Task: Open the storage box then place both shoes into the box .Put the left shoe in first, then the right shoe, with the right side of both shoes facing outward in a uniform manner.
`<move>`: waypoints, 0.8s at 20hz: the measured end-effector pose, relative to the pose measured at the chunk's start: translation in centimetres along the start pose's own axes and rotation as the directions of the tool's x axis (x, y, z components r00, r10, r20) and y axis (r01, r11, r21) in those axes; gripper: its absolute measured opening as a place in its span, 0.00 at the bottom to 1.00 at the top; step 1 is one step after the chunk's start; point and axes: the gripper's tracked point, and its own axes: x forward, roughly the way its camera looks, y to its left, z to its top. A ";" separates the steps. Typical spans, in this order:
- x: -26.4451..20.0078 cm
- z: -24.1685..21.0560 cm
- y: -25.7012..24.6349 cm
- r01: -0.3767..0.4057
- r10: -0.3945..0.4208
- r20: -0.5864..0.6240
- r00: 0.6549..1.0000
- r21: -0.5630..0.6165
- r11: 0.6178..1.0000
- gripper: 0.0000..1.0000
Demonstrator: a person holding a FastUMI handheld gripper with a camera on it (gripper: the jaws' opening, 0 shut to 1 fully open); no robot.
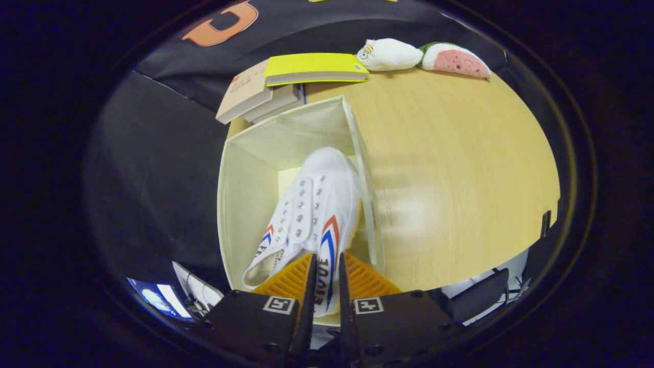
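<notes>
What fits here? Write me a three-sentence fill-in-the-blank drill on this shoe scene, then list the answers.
1. The gripper is shut on the heel side of a white ____.
2. The shoe's toe points down into the open storage box, which stands on a ____ table.
3. Beyond the box, a yellow book lies on a stack of ____.

Answers: shoe; wooden; books

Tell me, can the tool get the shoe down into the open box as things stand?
Probably yes. The tool is shut on the shoe, toe already inside the box; its top is open and nothing blocks the way down.
</notes>
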 end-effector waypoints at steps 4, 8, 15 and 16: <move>-1.7 0.2 0.6 -0.048 0.048 0.051 0.998 -0.011 0.999 0.65; -5.4 1.9 -0.7 -0.035 0.052 0.203 0.978 -0.091 0.995 0.78; -15.3 7.5 -6.5 0.117 0.000 0.581 0.814 -0.164 0.980 0.78; -16.7 8.2 -7.5 0.144 -0.010 0.631 0.776 -0.161 0.976 0.78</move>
